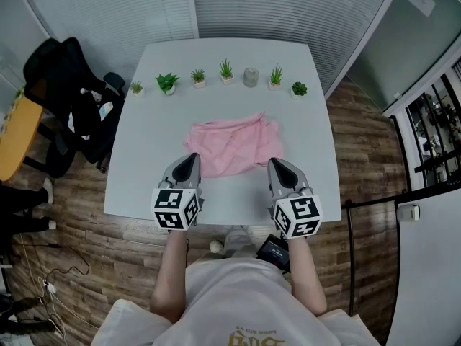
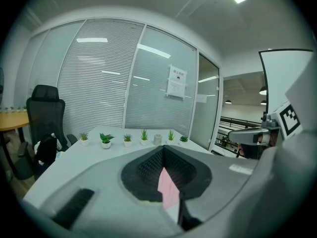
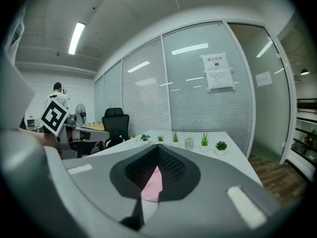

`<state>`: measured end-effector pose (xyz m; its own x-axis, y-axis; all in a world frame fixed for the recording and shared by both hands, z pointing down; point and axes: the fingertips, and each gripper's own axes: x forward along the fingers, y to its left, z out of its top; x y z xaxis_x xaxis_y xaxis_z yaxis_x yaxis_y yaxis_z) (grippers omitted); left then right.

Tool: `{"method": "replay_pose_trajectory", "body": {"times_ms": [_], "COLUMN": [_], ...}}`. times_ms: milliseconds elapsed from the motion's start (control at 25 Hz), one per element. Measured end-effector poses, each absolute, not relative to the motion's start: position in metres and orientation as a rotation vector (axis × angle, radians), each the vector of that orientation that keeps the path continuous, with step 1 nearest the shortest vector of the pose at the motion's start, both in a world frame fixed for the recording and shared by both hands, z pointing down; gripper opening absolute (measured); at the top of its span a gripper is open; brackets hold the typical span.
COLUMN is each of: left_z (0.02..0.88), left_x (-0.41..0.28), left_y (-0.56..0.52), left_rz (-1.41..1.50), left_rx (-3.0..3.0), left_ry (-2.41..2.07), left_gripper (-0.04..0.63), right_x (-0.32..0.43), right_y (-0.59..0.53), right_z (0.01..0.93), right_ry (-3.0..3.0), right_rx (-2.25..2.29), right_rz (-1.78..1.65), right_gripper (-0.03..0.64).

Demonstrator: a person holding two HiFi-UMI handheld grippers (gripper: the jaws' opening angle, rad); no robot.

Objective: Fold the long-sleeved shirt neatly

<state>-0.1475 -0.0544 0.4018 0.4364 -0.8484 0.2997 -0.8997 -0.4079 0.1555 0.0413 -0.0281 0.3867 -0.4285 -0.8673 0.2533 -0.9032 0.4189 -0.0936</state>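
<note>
A pink long-sleeved shirt (image 1: 230, 146) lies crumpled in a loose heap at the middle of the white table (image 1: 144, 135). My left gripper (image 1: 191, 157) points at the shirt's near left edge, its jaws shut. My right gripper (image 1: 276, 163) points at the near right edge, also shut. In the left gripper view the closed tips (image 2: 163, 148) meet, and a strip of the pink shirt (image 2: 168, 187) shows through the slit below them. The right gripper view shows the same: closed tips (image 3: 158, 147) with the pink cloth (image 3: 153, 185) beyond. I cannot see cloth pinched between either pair of pads.
A row of small potted plants (image 1: 167, 82) and a grey jar (image 1: 251, 76) lines the table's far edge. A black office chair (image 1: 68, 99) and a wooden desk (image 1: 14, 132) stand to the left. A glass wall with blinds runs behind the table.
</note>
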Motion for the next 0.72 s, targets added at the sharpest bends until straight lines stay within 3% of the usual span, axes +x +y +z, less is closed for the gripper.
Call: {"method": "replay_pose_trajectory", "body": {"times_ms": [720], "left_z": [0.4064], "left_x": [-0.1562], "left_y": [-0.0557], "left_rz": [0.248], "left_rx": [2.393], "left_ry": [-1.505], "left_gripper": [0.008], "right_x": [0.0328], "right_y": [-0.0311], "right_z": [0.3889], "right_ry": [-2.496], "right_rx": [1.564], "right_rz": [0.310], "right_gripper": [0.011]}}
